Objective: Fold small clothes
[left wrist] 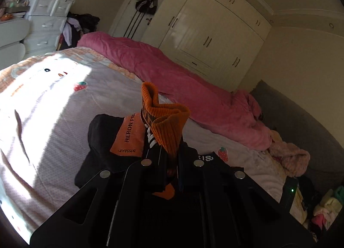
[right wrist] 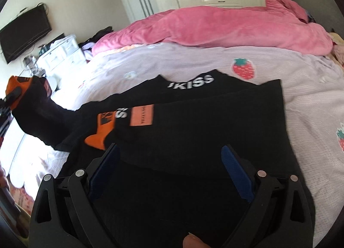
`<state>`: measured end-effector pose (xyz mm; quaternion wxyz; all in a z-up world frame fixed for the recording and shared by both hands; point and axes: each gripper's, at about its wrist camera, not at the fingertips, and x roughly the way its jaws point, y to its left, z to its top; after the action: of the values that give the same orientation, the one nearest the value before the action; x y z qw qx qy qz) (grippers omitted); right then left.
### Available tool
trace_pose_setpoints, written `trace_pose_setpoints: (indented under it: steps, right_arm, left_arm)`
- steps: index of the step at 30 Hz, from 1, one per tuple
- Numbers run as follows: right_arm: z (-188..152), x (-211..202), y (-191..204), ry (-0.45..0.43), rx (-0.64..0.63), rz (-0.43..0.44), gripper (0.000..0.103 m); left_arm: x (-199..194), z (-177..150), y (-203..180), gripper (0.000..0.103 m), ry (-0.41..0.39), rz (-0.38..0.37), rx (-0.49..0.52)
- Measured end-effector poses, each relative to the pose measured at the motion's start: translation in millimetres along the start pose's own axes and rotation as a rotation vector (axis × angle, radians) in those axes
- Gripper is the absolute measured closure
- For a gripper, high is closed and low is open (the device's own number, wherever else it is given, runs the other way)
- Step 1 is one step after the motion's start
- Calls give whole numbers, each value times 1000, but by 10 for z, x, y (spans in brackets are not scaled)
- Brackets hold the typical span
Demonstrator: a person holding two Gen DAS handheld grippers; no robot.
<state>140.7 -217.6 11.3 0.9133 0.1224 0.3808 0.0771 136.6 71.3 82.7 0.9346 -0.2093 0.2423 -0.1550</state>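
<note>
A black sweatshirt (right wrist: 193,129) with white "KISS" lettering and orange patches lies spread on the lilac strawberry-print bedsheet (right wrist: 301,88). My left gripper (left wrist: 169,155) is shut on the ribbed orange cuff (left wrist: 165,118) of one sleeve. The right wrist view shows that black sleeve (right wrist: 36,114) lifted off the bed at the far left. The other orange cuff (right wrist: 96,138) rests on the body of the sweatshirt. My right gripper (right wrist: 169,153) hovers open over the sweatshirt's near part, blue pads (right wrist: 232,161) wide apart, nothing between them.
A rumpled pink duvet (left wrist: 172,71) lies along the far side of the bed. White wardrobes (left wrist: 215,30) stand behind it, white drawers (left wrist: 45,24) and a wall TV (right wrist: 23,32) to the left. Loose clothes (left wrist: 290,157) are piled by the grey headboard (left wrist: 301,123).
</note>
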Motion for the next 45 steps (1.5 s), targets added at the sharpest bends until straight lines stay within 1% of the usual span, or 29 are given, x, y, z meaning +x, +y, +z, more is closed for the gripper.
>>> trace_pose_setpoints:
  steps: [4,7,10,12,14,15,16,18,19,21,23,24,26,27,30,31,33,34,35,36,37,38,39,40,42,45]
  right_arm:
    - [20,-113,-271,-25,49,-29,9]
    - [18,-188,-476,-41,89,-50,9]
    - [5,-242,-615,-50,111,-66,9]
    - [-9,-263,-686,-52,123,-75,9]
    - [-23,-284,-745,-52,135,-78,9]
    - [-33,-293,-766,-54,139,-81,9]
    - [-36,-299,-779,-52,140,-80,9]
    - [-51,-296,-775,-48,139,-70,9]
    - [-64,-283,-753,-40,134,-60,9]
    - [-78,-269,-703,-30,120,-41,9]
    - [-110,-219,-620,-11,103,-14,9]
    - [-133,-191,-575,2,100,7,9]
    - [-209,-99,-438,53,84,70,10]
    - [-239,-72,-386,66,73,81,10]
    - [-330,41,-207,117,45,125,18]
    - [-362,87,-146,135,40,139,18]
    - [-401,172,-62,157,36,139,19]
    - [-414,205,-29,165,40,147,24]
    - [-421,229,-4,169,42,155,27]
    - [-424,256,30,174,37,162,34]
    - [-424,292,88,178,22,162,49]
    - [-418,314,136,183,0,166,60]
    - [-408,337,197,191,-36,163,82]
    - [-389,342,288,189,-91,153,90]
    - [-333,270,391,149,-151,156,91]
    - [-97,40,472,53,-206,182,91]
  left_arm:
    - [295,-238,-304,101,89,-45,50]
    - [461,-412,-420,101,148,-64,77]
    - [642,-543,-455,101,205,-81,83]
    - [751,-658,-483,100,263,-108,84]
    - [770,-729,-541,89,297,-133,80]
    - [779,-773,-540,80,314,-159,69]
    - [756,-789,-547,80,314,-162,65]
    - [722,-791,-539,80,308,-140,73]
    - [696,-781,-504,79,300,-112,79]
    - [644,-750,-439,79,276,-45,97]
    - [578,-716,-310,75,244,41,115]
    - [550,-701,-241,72,234,79,114]
    - [500,-674,-125,70,221,124,102]
    - [479,-651,-82,69,218,136,95]
    - [408,-616,63,61,207,170,75]
    - [395,-611,83,61,206,175,75]
    - [369,-598,121,61,202,184,73]
    - [354,-589,129,61,200,184,71]
    - [341,-585,140,61,199,185,72]
    - [328,-588,146,61,198,188,72]
    - [318,-586,157,61,197,192,73]
    - [312,-584,162,61,196,193,71]
    - [306,-582,168,61,195,194,69]
    - [301,-580,179,61,196,196,68]
    - [298,-578,199,61,195,200,62]
    - [275,-573,224,61,192,204,55]
